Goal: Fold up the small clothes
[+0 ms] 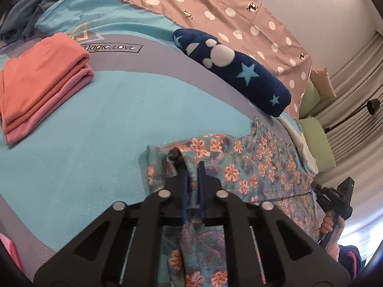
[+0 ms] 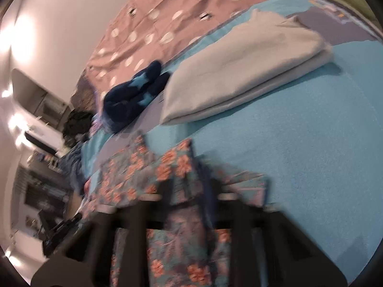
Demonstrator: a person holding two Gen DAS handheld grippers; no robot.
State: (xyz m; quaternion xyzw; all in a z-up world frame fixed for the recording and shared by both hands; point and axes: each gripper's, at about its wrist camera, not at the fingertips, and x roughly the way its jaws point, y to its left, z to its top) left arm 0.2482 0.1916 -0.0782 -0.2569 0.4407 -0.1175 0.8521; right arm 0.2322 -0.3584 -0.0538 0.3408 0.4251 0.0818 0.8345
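A floral garment (image 1: 251,167), teal with orange flowers, lies partly spread on the turquoise blanket (image 1: 95,143) near the bed's edge. My left gripper (image 1: 193,174) is shut on a bunched fold at its left end, and the cloth hangs down between the blue fingers (image 1: 185,186). A hand holds my right gripper (image 1: 318,187) at the garment's right end. The right wrist view is blurred. There the floral garment (image 2: 148,167) runs between the dark fingers of my right gripper (image 2: 189,189), which looks shut on the cloth.
A folded orange and pink stack (image 1: 43,76) lies at the left. A rolled navy cloth with stars (image 1: 234,71) lies behind the garment, and a folded pale cloth (image 2: 239,71) beyond it. Dark clothes (image 1: 36,7) are piled far left. Green pillows (image 1: 316,143) sit at the right.
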